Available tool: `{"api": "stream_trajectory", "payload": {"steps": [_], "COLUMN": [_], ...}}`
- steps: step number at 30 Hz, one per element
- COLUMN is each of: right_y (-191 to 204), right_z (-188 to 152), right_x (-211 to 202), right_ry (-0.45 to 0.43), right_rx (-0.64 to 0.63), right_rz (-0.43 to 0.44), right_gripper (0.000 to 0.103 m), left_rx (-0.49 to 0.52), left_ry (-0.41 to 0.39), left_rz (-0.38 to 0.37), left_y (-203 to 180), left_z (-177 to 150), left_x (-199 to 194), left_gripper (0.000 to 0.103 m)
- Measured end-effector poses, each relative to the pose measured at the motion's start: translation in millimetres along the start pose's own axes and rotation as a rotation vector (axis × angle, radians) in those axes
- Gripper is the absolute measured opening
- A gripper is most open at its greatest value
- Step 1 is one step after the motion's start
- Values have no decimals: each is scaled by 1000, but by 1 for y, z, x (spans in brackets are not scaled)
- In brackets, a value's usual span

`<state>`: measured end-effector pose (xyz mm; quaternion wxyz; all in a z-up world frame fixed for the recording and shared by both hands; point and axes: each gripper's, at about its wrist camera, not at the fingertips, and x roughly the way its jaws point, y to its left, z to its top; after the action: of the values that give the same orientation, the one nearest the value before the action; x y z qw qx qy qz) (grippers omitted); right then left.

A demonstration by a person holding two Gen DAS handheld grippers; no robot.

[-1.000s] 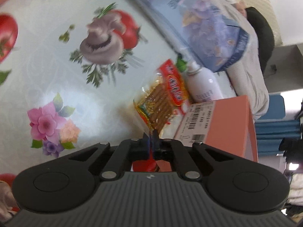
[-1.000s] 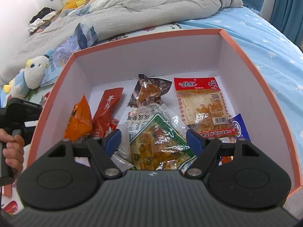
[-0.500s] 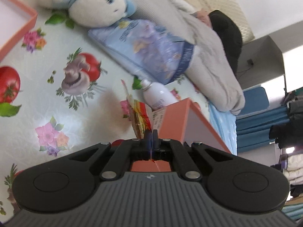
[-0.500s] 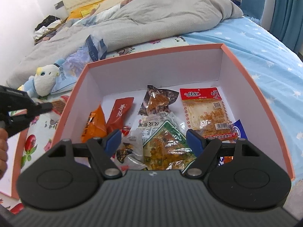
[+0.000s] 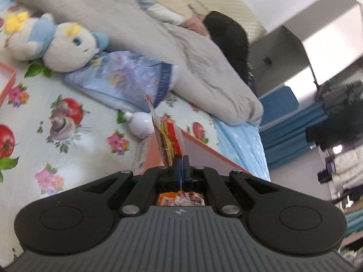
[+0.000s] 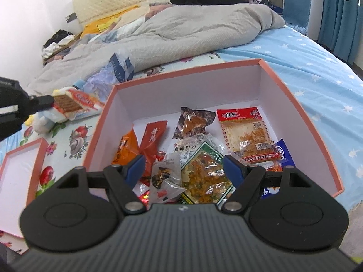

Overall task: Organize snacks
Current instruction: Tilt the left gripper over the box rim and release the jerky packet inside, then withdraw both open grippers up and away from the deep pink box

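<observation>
A snack packet (image 5: 169, 139), red, yellow and clear with brown sticks inside, hung clamped by one edge between the closed jaws of the left gripper (image 5: 180, 166), held in the air just off the left wall of the box (image 6: 301, 111). In the right wrist view the same packet (image 6: 74, 100) sat at about ten o'clock from the box, short of its rim and above the flowered sheet (image 6: 65, 136). The box, salmon outside and white inside, lay open on the bed with a loose heap of snacks: an orange pouch (image 6: 126, 146) and a red pouch (image 6: 153, 140) at its left, a dark clear pack (image 6: 194, 122) near the middle, a red-topped pack (image 6: 245, 131) at two o'clock, and a green-edged pack (image 6: 204, 172) nearest the camera. The right gripper (image 6: 183, 168) hovered over the box's near side, its jaws spread wide and holding nothing. The box lid (image 6: 20, 170) lay upturned at eight o'clock on the sheet. Beyond the box, in the left wrist view, were a white bottle (image 5: 139, 124), a blue bag (image 5: 122, 79) and a plush toy (image 5: 61, 45), backed by a grey quilt (image 5: 192, 68).
</observation>
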<state>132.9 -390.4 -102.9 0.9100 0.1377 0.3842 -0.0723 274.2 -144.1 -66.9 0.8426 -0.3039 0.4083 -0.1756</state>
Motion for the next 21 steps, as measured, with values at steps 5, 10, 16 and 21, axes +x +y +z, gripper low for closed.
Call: {"api": "stream_trajectory", "payload": {"steps": [5,10,16,21], "right_y": [1,-3,-4,-9], "right_z": [3,4,1,-2], "right_x": [-9,-14,-18,-21], "right_ry": [-27,-42,-44,-39], "right_rx": [2,10,13,19], "right_rz": [-3,-9,-12,-25], "right_gripper": [77,77,77,77], "left_rx": [84,174,251,305], "left_ry": [20,24,60,120], "left_rz": [-59,-73,-77,-53], "left_y": [-27,-50,-65,-68], "left_z": [-7,-18,-37,-59], "left_x": [-6,-11,-2,14], "left_gripper": [0,0,0,0]}}
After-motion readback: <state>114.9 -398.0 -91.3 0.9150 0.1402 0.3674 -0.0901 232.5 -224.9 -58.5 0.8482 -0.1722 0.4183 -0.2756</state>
